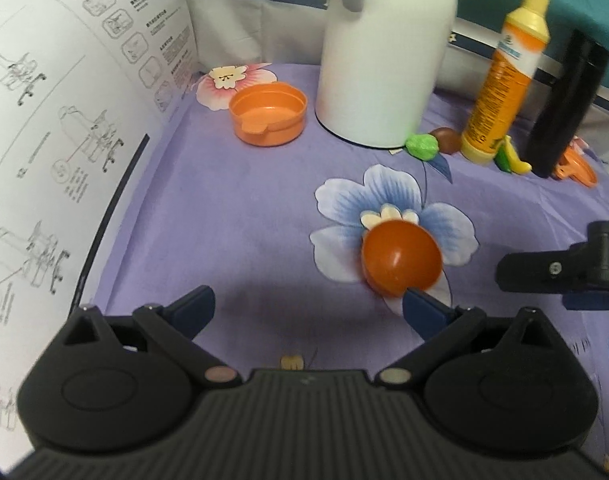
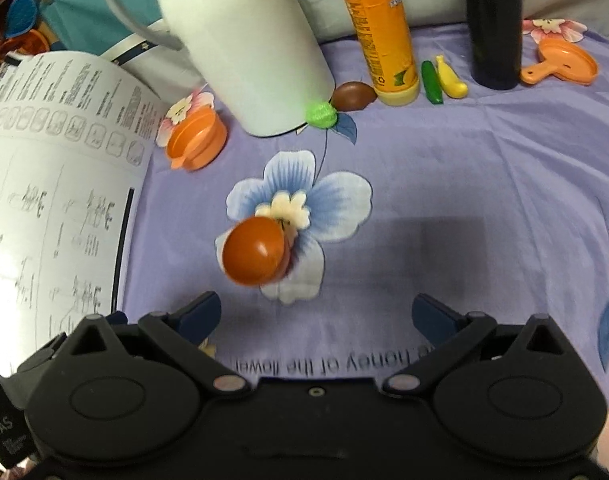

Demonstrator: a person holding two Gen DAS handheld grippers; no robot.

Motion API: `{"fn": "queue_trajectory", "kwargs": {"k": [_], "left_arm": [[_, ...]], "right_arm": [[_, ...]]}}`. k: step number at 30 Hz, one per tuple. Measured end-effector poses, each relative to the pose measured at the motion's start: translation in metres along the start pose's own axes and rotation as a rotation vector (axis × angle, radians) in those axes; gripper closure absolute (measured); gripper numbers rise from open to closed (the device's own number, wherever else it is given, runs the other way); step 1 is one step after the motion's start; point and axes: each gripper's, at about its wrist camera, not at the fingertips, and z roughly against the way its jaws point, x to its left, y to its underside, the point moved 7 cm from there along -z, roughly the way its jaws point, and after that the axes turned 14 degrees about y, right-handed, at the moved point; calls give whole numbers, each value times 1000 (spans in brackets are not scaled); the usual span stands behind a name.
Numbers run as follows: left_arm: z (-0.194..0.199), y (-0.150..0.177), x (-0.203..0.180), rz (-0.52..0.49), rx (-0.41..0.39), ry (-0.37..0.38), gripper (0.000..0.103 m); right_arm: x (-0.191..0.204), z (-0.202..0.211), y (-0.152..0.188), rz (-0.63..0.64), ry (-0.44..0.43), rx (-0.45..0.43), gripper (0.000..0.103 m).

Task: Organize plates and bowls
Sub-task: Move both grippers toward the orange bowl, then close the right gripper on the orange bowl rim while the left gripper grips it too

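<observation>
Picking up the small dishes looks like the step in hand, and it is best sized up from the biggest things down. The purple floral cloth (image 1: 232, 208) spreads under and ahead of both sets of jaws, and a large printed instruction sheet (image 1: 64, 120) curls up to the left of the left gripper (image 1: 308, 304), close enough to catch on a wide swing. Far ahead of the jaws stand a white jug (image 1: 380, 60), an orange bottle (image 1: 500, 80) and a black flask (image 1: 564, 104), with small toy foods at their feet; I would keep both tools low and short of that row. Nearer is the orange dish (image 1: 268, 114), ahead and to the left of the left jaws, upright and open side up. An orange plate with a handle (image 2: 564, 64) lies far ahead and right of the right gripper (image 2: 316, 316), beside the flask. Smallest is the red-orange bowl (image 1: 400, 258), dome up, just ahead of the left gripper's right finger and possibly touching its tip, though contact cannot be confirmed; from the right gripper it sits ahead and left of the jaws. Both grippers have their jaws spread wide and hold nothing. A rounded dome will likely slip, so I would judge it wiser to centre the bowl between the fingers and close gently at its rim.
</observation>
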Motion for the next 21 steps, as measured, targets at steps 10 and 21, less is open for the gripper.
{"fn": "queue_trajectory", "kwargs": {"k": [10, 21], "left_arm": [[-45, -11, -6, -22, 53, 12, 29], [-73, -8, -18, -46, 113, 67, 85]], "right_arm": [[22, -44, -24, -5, -19, 34, 47], [41, -67, -24, 27, -68, 60, 95]]}}
